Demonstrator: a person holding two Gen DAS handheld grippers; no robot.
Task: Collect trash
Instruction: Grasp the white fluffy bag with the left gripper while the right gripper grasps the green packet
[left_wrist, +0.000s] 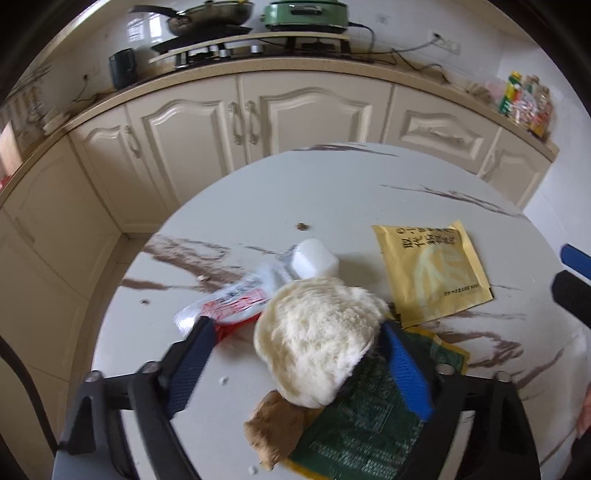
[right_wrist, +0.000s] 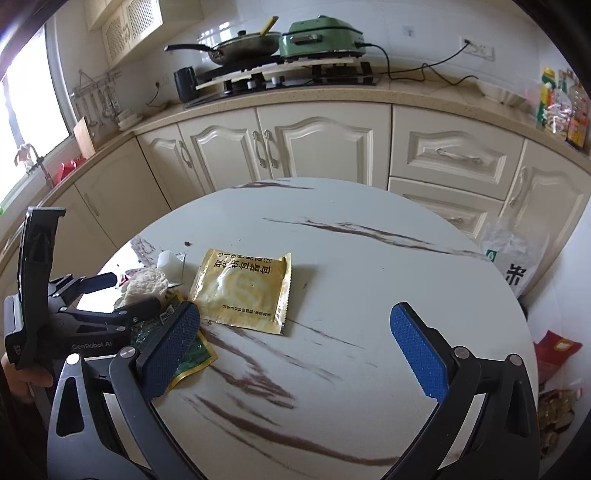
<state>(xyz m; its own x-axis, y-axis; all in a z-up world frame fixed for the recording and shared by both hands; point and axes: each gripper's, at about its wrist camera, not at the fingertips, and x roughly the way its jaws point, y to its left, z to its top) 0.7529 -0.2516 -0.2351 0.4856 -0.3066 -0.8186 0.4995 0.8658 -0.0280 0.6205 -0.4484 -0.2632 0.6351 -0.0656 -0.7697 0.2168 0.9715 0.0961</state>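
Observation:
On the round marble table (left_wrist: 332, 192) lies a pile of litter. A pale torn bun (left_wrist: 317, 332) sits between the fingers of my left gripper (left_wrist: 299, 326). The right pad touches the bun and the left pad stands clear of it, so the gripper is open. A brown lump (left_wrist: 273, 428) and a green packet (left_wrist: 369, 424) lie under the bun. A red-and-white wrapper (left_wrist: 236, 302) and a small white cup (left_wrist: 314, 258) lie beyond it. A gold packet (right_wrist: 243, 291) lies flat ahead of my right gripper (right_wrist: 295, 332), which hangs open over bare table.
Cream cabinets (right_wrist: 325, 147) and a counter with a pan (right_wrist: 240, 46) and a green cooker (right_wrist: 321, 37) run behind the table. A plastic bag (right_wrist: 513, 258) stands off the table's right edge, with a red packet (right_wrist: 557, 347) on the floor. A crumb (left_wrist: 303, 227) lies mid-table.

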